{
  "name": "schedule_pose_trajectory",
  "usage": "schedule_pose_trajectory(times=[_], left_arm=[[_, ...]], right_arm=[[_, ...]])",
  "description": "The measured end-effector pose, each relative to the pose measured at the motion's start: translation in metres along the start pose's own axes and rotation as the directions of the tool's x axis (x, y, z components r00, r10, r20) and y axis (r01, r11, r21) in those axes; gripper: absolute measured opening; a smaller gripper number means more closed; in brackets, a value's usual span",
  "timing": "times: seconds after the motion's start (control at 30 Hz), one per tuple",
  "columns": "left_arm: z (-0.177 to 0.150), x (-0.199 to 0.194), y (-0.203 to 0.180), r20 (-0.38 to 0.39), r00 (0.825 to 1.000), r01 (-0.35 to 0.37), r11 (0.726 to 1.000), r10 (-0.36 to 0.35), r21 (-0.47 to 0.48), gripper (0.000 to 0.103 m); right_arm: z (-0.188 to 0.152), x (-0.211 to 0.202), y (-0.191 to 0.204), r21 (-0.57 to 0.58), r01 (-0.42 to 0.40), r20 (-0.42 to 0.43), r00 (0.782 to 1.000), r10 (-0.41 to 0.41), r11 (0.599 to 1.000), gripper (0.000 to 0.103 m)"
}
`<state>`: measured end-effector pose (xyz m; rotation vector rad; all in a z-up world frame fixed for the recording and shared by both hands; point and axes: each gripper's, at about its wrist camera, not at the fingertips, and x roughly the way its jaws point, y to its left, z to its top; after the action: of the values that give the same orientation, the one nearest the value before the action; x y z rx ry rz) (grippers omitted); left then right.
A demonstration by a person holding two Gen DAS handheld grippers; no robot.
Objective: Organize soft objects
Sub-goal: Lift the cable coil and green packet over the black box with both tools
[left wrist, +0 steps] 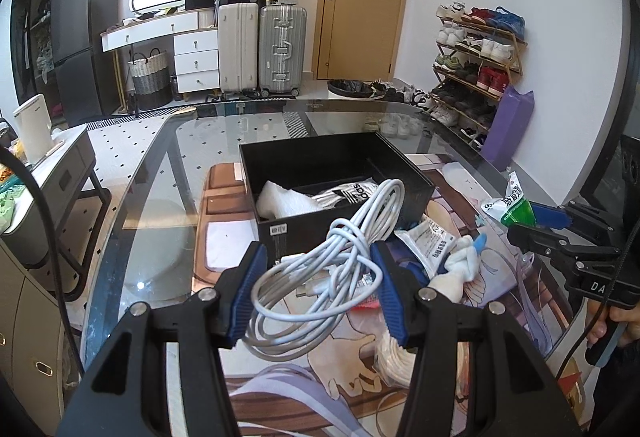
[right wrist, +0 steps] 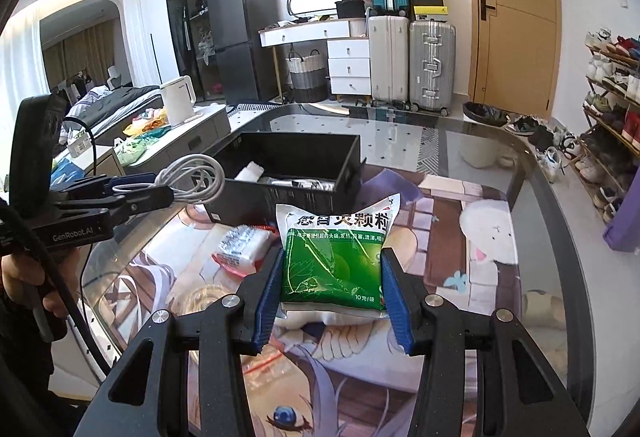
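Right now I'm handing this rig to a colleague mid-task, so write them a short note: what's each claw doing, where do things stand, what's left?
Left claw: shut on the cable, lifted just short of the box.
Right claw: shut on the green pouch, held above the mat.
Done: white foam and striped fabric already lie in the box.
Left: put in the cable and pouch, then the white packet, the sock and the coiled cord on the mat.
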<state>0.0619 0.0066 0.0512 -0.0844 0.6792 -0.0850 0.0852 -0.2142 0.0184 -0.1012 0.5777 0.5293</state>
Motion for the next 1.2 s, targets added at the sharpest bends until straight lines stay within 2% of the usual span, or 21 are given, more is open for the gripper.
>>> schedule_pose_trajectory(times=[0.63,1.2], left_arm=[[0.023,0.007,0.007,0.035,0.999,-0.032,0.999,0.031,0.008,0.053],[0.041,0.019,0.009,0.055,0.997,-0.053,0.999,0.052,0.011,0.053]], right_arm=[[0.036,0.01,0.015,-0.065,-0.02,0.027,0.999,0.022,0.998,0.047],[0.065,0.019,0.01,-0.065,-0.028,0.054,0.998,0.031,0.997,0.047]])
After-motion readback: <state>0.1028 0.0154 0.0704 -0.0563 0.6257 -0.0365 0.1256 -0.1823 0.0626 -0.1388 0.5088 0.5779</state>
